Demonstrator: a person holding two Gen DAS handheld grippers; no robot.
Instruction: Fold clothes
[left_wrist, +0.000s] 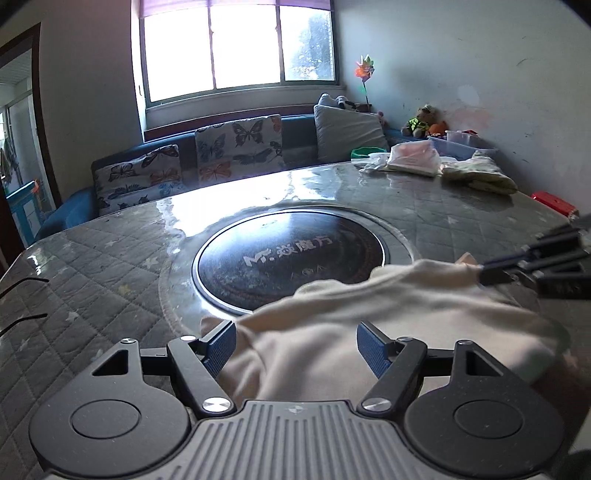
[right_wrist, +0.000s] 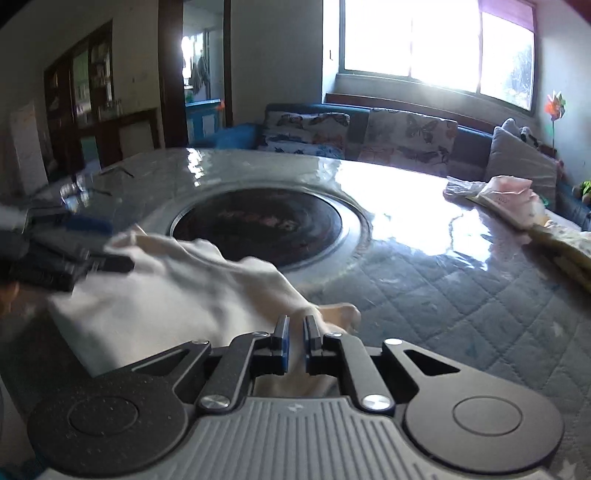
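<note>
A cream garment (left_wrist: 369, 314) lies bunched at the near edge of the quilted table (left_wrist: 92, 266), partly over the round black hotplate (left_wrist: 291, 258). My left gripper (left_wrist: 295, 345) is open, its blue pads on either side of the cloth, which lies between them. My right gripper (right_wrist: 295, 332) is shut on an edge of the same cream garment (right_wrist: 177, 288). In the left wrist view the right gripper (left_wrist: 484, 273) pinches the garment's far right end. In the right wrist view the left gripper (right_wrist: 99, 243) is blurred at the left by the cloth.
Folded light clothes (left_wrist: 476, 173) and a pink bag (left_wrist: 413, 155) sit at the table's far right, with a plastic box (left_wrist: 461, 146) and a red object (left_wrist: 554, 203). A sofa with butterfly cushions (left_wrist: 236, 147) stands behind. Black cables (left_wrist: 22, 302) lie at left.
</note>
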